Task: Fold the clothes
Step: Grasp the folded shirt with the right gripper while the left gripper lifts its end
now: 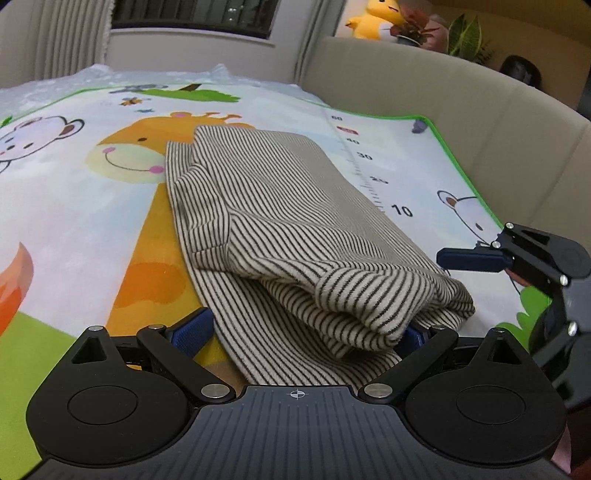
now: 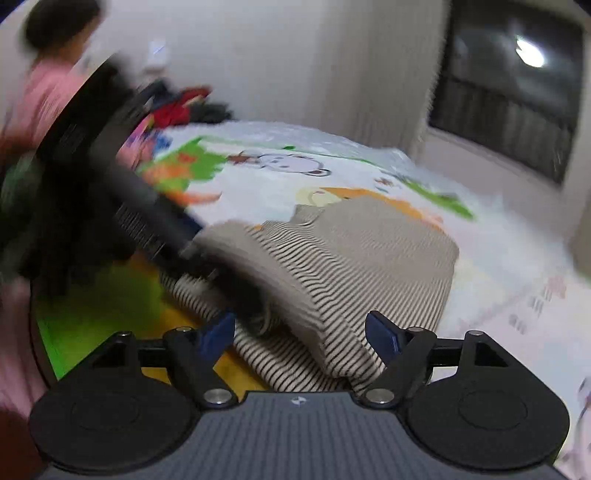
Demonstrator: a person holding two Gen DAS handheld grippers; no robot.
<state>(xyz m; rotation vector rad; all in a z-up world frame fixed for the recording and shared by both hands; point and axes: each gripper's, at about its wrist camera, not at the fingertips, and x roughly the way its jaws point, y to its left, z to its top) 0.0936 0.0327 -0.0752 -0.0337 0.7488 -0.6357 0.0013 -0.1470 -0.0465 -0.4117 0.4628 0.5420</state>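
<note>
Striped garment [image 1: 280,221], cream w/ thin dark stripes, lies folded lengthwise on a cartoon play mat [image 1: 74,206] printed w/ a giraffe [image 1: 147,155], a bear, and a ruler scale along one edge. Near end of the garment is doubled over into a thick roll just in front of the left gripper [image 1: 306,332]. Left gripper: jaws spread wide, blue pads to either side of the near cloth end; left pad stands clear of the fabric, right pad is mostly hidden under the rolled fold, so contact there can't be told; no pinch visible. Right gripper [image 2: 306,334]: jaws likewise apart, garment's near corner [image 2: 332,295] lying between the blue pads, fabric touching or just beside the right-hand pad but not clamped. In the left wrist view the right gripper shows at the mat's right edge, one blue finger [image 1: 469,260] pointing toward the garment, near it. Right wrist view is motion-blurred; the left gripper's dark body [image 2: 122,177] crosses the left side above the cloth. Beige padded wall [image 1: 443,92] borders the mat; yellow plush toy [image 1: 373,18] and plants sit on the ledge behind. Blurred person in pink [image 2: 48,85] at far left; pile of dark and red clothes [image 2: 184,107] beyond the mat.
</note>
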